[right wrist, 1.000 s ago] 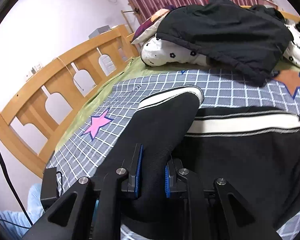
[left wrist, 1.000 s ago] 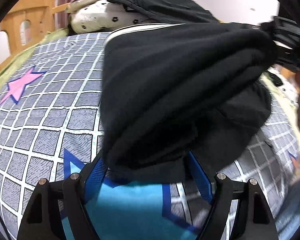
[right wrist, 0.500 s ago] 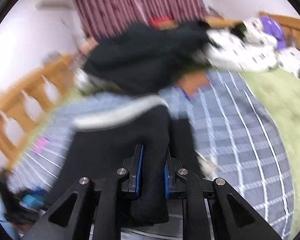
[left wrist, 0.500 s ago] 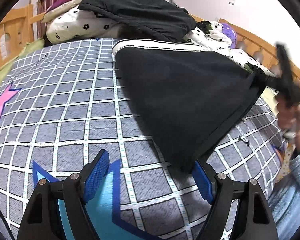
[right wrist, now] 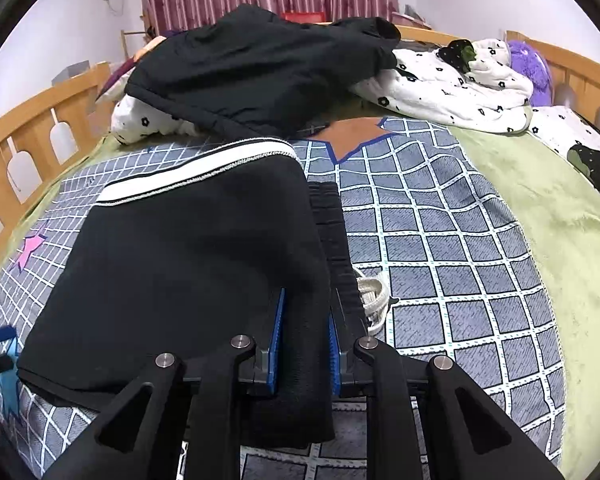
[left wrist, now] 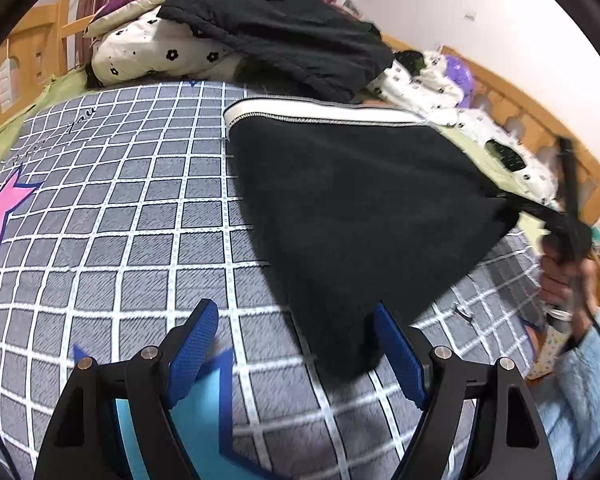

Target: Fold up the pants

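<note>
Black pants (left wrist: 360, 208) with a white side stripe lie folded on the grey checked bedspread (left wrist: 120, 208). My left gripper (left wrist: 296, 344) hovers open over the spread, and the pants' near corner reaches just inside its right finger without being gripped. In the right wrist view my right gripper (right wrist: 305, 328) has the pants (right wrist: 188, 272) at their right edge between its blue pads, which press the fabric while the jaws are opening. The same gripper shows blurred at the right of the left wrist view, held by a hand (left wrist: 560, 276), pulling the cloth taut.
A black jacket (right wrist: 260, 68) lies over flowered pillows at the bed's head. A white drawstring (right wrist: 374, 296) trails beside the waistband. A green blanket (right wrist: 560, 240) covers the right side, and wooden bed rails (right wrist: 28, 148) run along the edges.
The pants were bunched over my left gripper; the right gripper has carried its end to the right and down, spreading them flat. The left gripper now sits clear of the fabric.
</note>
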A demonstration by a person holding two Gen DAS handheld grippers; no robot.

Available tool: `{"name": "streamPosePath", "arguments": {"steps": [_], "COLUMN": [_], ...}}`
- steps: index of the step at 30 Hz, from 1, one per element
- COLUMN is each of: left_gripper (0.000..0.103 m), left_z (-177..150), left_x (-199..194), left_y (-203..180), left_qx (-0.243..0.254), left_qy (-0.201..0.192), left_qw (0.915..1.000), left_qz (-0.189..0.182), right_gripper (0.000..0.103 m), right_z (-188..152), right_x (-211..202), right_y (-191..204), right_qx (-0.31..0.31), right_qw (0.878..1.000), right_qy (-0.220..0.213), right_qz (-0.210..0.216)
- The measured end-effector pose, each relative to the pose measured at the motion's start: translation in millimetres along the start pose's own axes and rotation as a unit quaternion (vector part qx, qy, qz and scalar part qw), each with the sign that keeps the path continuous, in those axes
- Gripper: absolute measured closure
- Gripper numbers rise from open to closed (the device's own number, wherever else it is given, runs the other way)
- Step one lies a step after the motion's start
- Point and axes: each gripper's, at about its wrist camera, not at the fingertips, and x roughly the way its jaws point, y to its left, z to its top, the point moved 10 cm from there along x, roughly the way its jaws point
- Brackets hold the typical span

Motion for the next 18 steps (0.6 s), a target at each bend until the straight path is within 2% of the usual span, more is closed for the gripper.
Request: {"name": "streamPosePath", "arguments": {"steps": [3,5,7,9,13,14,15,16,18], "left_gripper": [0.024,0.023,0.022,0.023,0.024,0.024,0.025,0.025,0.026], "left_z": [-7,-15,-14,-11,3,7,14,21,35], "left_x": [23,36,36,32,27,27,29,32,41], "left_y": [0,-1,-1,0,17,21,25,28,30], "left_qx": [-0.004,-0.023,-0.027,-0.022,-0.039,-0.043,-0.05,-0.057,-0.069], "left_qy": [0.022,0.042,0.044,0.05,0.047,0.045,0.042,0.041,0.04], "left_qw": [0.9997,0.9989,0.9987,0.9984,0.998,0.9979,0.9976,0.9972,0.9962], "left_qz": [0.014,-0.001,-0.008,-0.014,-0.017,-0.021,-0.024,-0.025,-0.035], "right_gripper": [0.081,0.078,0.076,0.075,0.073,0.073,0.068,0.056,0.042], "right_z": [4,4,-8,-28,-26,-20,-14,-3,14], "right_x": [-23,-34,-23,-3,-8,-12,-15,-17,-7], "right_y": [-4,0,5,4,7,3,0,-7,-11], "right_qx": [0.013,0.015,0.005,-0.015,-0.047,-0.044,-0.038,-0.023,0.008], "right_qw": [0.999,0.999,1.0,0.999,0.997,0.998,0.999,0.999,0.999], "right_qy": [-0.028,-0.042,-0.011,0.029,0.054,0.047,0.035,0.021,0.023], "right_qz": [-0.014,-0.005,-0.002,-0.03,-0.02,-0.013,-0.01,-0.007,0.022]}}
